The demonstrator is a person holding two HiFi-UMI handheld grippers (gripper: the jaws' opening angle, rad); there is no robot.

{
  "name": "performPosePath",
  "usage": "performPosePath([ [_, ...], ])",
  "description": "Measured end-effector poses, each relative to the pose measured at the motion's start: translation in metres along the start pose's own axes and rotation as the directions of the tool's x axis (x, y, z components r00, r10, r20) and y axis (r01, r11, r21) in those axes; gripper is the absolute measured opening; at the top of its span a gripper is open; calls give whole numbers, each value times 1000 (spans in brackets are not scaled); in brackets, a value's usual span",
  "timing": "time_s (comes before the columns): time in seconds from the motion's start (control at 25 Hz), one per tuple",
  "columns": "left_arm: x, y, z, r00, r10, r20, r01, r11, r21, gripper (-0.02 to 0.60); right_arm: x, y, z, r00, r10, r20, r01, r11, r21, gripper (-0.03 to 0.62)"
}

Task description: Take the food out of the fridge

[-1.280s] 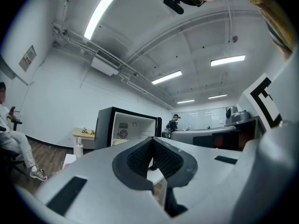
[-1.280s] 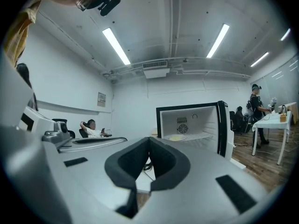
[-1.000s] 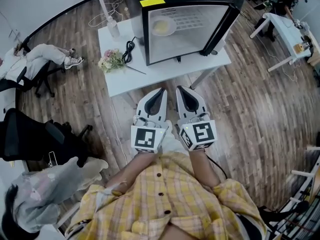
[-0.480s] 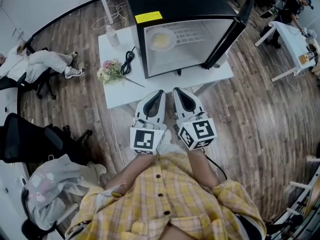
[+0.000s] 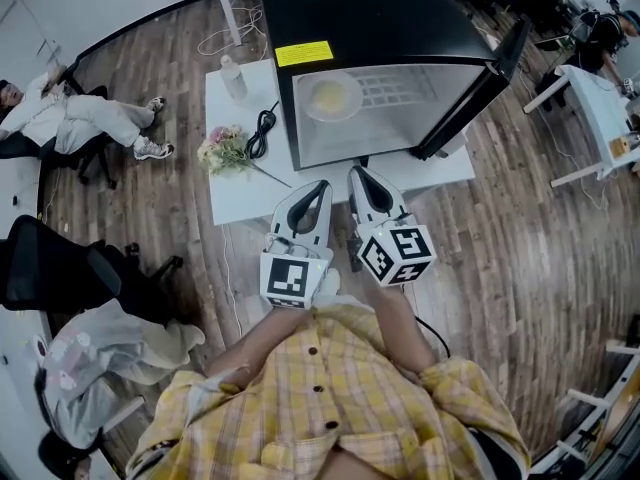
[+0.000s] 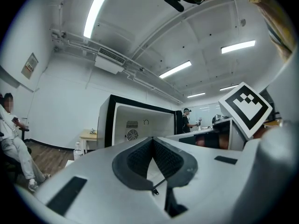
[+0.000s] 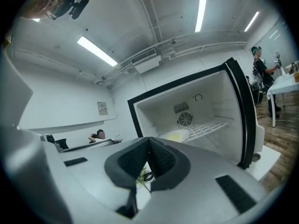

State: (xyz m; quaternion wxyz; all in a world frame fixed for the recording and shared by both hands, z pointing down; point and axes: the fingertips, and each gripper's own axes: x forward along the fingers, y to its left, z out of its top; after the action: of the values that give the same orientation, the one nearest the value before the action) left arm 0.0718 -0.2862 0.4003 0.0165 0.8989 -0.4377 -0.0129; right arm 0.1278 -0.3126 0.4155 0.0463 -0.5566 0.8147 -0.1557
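A black mini fridge stands on a white table with its door swung open to the right. Inside, a white plate of pale yellow food rests on the wire shelf; the right gripper view shows that plate on the left of the shelf. My left gripper and right gripper are side by side over the table's front edge, pointing at the fridge and short of its opening. Both are shut and hold nothing: the left gripper and the right gripper each show pads meeting at the tips.
Left of the fridge, the table holds a water bottle, a black cable and a small bunch of flowers. A seated person and a black office chair are at the left. White desks stand at the right.
Both grippers have moved forward toward the open fridge, from over the floor to over the table's front edge. The right gripper has rolled slightly. Both stay shut.
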Motion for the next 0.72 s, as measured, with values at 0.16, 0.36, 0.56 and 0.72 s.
performPosePath([
  [0.16,10,6,-2,1000,16,-7,-15,1000,16,8,16,-10,-1,999,33,15,-35,991,127,8],
  [0.36,18,13,-4,999,38,-19,-37,999,25,8,39,-34,-15,995,81,52,-97,862,497,9],
  [0.56,22,23,-7,997,66,-35,-65,998,19,8,57,-54,-34,995,84,60,-101,682,725,11],
  [0.72,27,26,-10,996,74,-50,-73,997,15,8,72,-72,-45,995,86,57,-97,584,806,68],
])
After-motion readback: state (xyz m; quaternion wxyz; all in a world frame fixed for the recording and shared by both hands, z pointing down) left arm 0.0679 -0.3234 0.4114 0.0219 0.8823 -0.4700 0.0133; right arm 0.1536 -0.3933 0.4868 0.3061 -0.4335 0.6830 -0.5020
